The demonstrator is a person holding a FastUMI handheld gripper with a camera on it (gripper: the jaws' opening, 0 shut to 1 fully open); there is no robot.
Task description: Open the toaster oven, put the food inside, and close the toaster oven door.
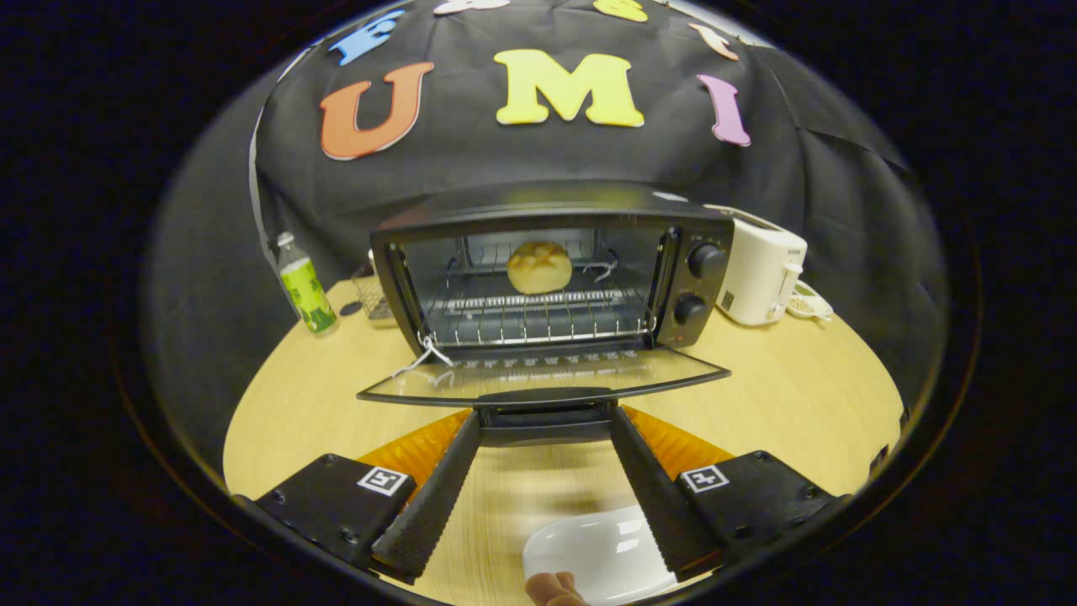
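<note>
The black toaster oven (555, 278) stands on the wooden table with its glass door (538, 374) folded down flat toward me. A round golden bun (539, 267) rests on the wire rack (538, 316) deep inside. My gripper (545, 421) is open, its two black fingers spread either side of the door's dark handle (545, 397), fingertips just at the handle's ends. Nothing is pressed between the fingers. A white plate (602, 551) lies on the table under the gripper, near the right finger (652, 488).
A green-labelled bottle (305, 290) stands left of the oven, with a small wire object (373, 296) behind it. A white toaster (761, 269) and a small dish (809, 303) sit to the oven's right. A fingertip of a hand (555, 587) shows beside the plate.
</note>
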